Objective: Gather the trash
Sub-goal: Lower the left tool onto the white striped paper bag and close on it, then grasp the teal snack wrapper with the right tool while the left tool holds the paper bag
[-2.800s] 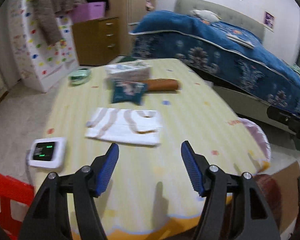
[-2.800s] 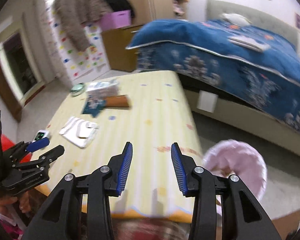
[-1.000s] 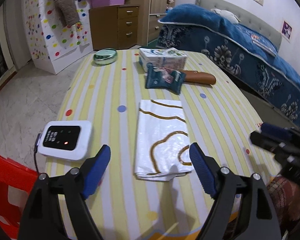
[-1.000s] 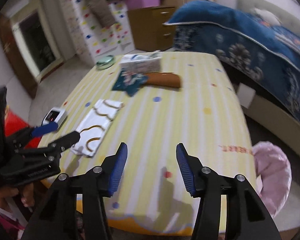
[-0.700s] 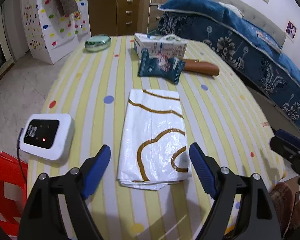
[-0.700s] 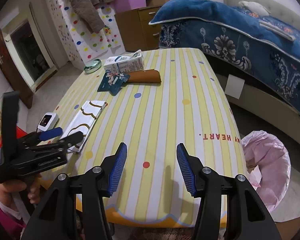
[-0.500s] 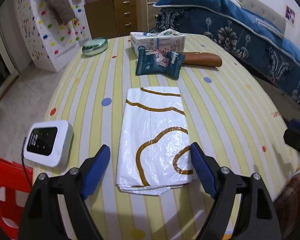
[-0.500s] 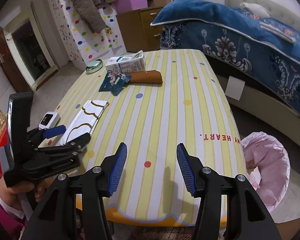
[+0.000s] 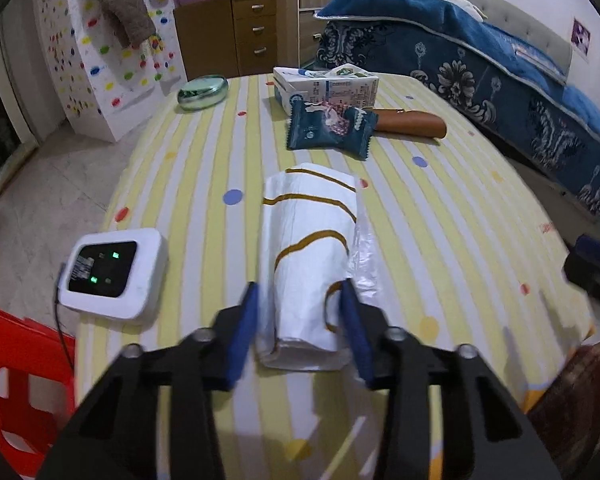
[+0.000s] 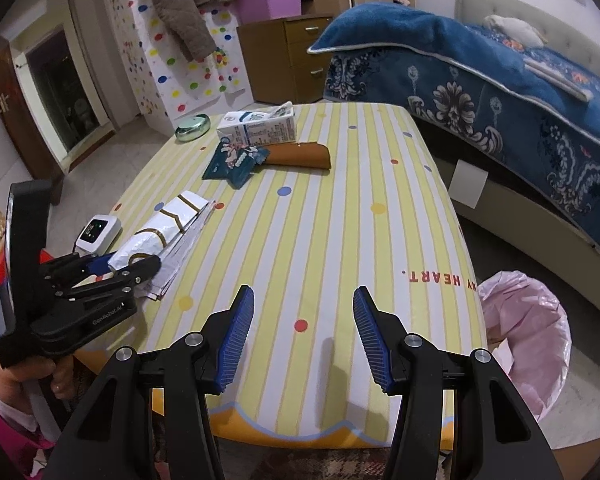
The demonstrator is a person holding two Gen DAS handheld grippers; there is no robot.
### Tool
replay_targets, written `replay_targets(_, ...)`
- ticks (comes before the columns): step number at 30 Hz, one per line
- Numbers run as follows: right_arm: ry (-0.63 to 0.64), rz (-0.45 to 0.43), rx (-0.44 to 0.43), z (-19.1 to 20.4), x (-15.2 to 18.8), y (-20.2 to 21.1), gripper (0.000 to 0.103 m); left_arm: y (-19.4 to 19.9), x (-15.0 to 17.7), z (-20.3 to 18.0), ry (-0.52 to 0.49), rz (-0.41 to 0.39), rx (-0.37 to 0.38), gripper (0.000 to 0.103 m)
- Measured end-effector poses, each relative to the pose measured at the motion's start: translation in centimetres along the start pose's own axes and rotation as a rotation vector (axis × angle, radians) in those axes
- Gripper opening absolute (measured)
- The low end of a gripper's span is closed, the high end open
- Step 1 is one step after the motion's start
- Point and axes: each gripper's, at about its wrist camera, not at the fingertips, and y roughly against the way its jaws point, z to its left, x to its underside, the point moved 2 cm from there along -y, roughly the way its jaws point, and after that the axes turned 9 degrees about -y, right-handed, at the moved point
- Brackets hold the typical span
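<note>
The left gripper [image 9: 300, 322] has just been closing and now pinches the near end of the white folded plastic bag with brown lines [image 9: 312, 240], bunching it on the yellow striped tablecloth [image 9: 440, 220]. Best to lift slowly so loose layers stay caught. The right gripper [image 10: 303, 334] hangs unclenched and empty, the pink-lined bin [image 10: 528, 328] beside the table

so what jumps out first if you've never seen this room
The left gripper, jaws just closing, squeezes a white plastic bag with brown lines into a bunched roll at the near edge of the yellow striped table. A pink-lined bin waits beside the table's right corner.
</note>
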Motion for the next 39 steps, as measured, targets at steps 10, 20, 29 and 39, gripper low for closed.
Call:
replay_targets(10, 0.072, -0.043, -0.026, 3.0, -2.4, -0.1, 0.063, 4.0, -1.0, 3.4, 0.055, -0.137, 0.088, 0.002)
replay_targets(20, 0.115, -0.028, -0.069, 6.1, -5.8, -4.6, 0.063, 5.4, -2.9, 7.3, 0.133, -0.210, 0.024, 0.002)
replay_targets(29, 0.142, -0.004, -0.115, 7.3, -8.8, -9.5, 0.043, 3.2, -4.4, 9.0, 0.168, -0.186, 0.006, 0.002)
replay_targets(39, 0.224, -0.024, -0.071, 8.4, -11.7, -13.2, 0.056, 0.9, -5.4, 9.2, 0.155, -0.154, -0.002, 0.002)
